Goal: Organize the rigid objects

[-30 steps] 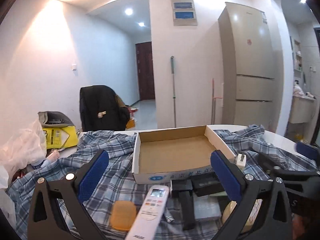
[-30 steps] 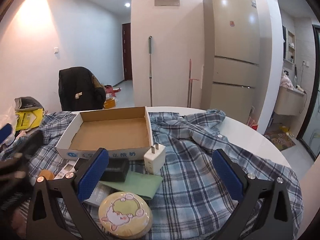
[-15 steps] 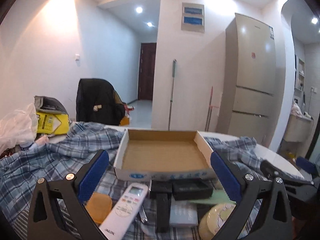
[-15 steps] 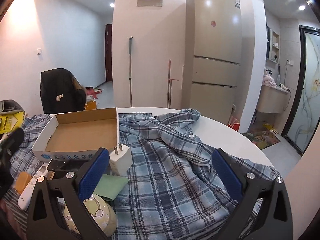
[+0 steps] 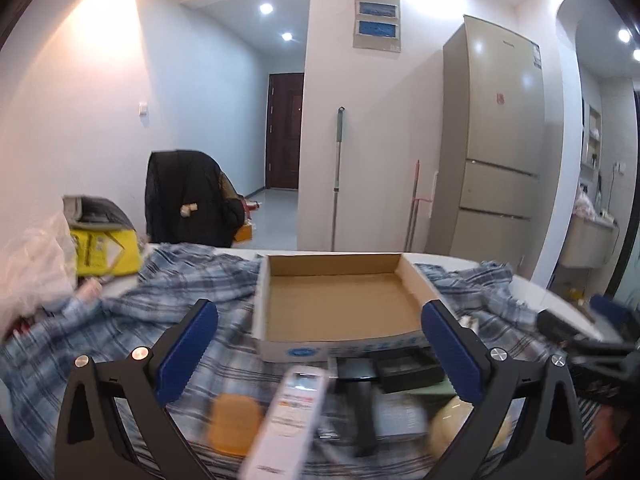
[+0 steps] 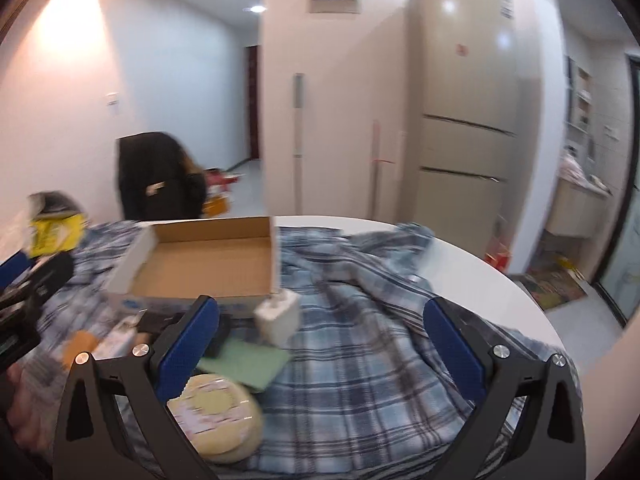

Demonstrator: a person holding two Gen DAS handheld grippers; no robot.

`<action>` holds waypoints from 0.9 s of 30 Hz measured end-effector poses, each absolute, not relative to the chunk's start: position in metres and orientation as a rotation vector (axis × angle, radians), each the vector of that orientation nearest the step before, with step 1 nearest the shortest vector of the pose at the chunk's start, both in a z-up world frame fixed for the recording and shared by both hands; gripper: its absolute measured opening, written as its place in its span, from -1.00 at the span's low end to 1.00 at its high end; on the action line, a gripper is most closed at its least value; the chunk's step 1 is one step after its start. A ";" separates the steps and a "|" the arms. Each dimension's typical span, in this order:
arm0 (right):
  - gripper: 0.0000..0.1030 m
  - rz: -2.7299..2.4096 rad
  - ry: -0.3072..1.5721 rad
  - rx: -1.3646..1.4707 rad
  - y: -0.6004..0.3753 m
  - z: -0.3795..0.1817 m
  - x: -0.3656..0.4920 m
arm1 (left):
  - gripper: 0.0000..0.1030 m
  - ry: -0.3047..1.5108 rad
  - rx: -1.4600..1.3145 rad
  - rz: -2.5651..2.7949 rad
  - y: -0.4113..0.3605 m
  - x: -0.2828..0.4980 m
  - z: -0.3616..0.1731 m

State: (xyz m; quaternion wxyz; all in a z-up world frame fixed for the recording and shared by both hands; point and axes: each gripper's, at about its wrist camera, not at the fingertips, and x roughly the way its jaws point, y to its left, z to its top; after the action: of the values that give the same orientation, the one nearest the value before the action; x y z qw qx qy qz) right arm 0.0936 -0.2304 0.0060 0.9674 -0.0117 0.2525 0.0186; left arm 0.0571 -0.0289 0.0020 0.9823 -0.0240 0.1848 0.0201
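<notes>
Both hand-held grippers are spread wide and hold nothing: the left hand-held gripper point(image 5: 320, 344) faces the empty cardboard box point(image 5: 340, 304), the right hand-held gripper point(image 6: 320, 340) hangs over the plaid shirt point(image 6: 360, 360) that covers the worktop point(image 6: 472, 268). The rigid things lie just in front of the box: a white remote point(image 5: 288, 412), an orange case point(image 5: 236, 420), a black block point(image 5: 408, 368), a round tin point(image 6: 216, 416) and a white charger point(image 6: 278, 314), which is touching the box corner. I judge that a first pick is being chosen. It is better to come down straight, to close across the narrow sides of the remote, and not to pinch the cloth.
</notes>
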 end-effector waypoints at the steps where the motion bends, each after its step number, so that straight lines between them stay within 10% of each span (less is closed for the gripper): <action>1: 0.98 0.085 0.519 -0.046 -0.226 0.011 0.093 | 1.00 0.374 -0.029 0.049 -0.024 0.055 0.002; 27: 0.98 0.275 0.739 -0.165 -0.175 -0.024 0.106 | 1.00 0.441 -0.073 0.035 0.032 0.049 -0.020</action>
State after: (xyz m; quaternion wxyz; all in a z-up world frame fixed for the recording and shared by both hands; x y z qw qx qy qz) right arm 0.1062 -0.1745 -0.0239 0.9201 -0.0803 0.3594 0.1336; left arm 0.0490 0.0316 -0.0197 0.9750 -0.0361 0.2185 0.0174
